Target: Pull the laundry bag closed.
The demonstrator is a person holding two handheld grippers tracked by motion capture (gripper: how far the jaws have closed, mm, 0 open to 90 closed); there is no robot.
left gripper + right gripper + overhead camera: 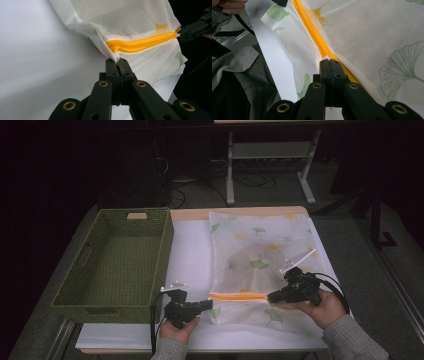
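Mesh bag [260, 265] lies flat on the table [190, 255], at 3 o'clock from the green basket [117, 262]. Left gripper [209, 304] is clenched on the bag corner at the orange zipper [239, 296] end; right gripper [272, 296] is clamped at the zipper's other end, likely on the pull. Zipper looks closed; whether it's opening or finishing, can't tell.

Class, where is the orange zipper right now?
In the high view the orange zipper runs across the near part of the mesh bag, between the left gripper and right gripper, right of the green basket.

Dim high view, bright sharp close-ups
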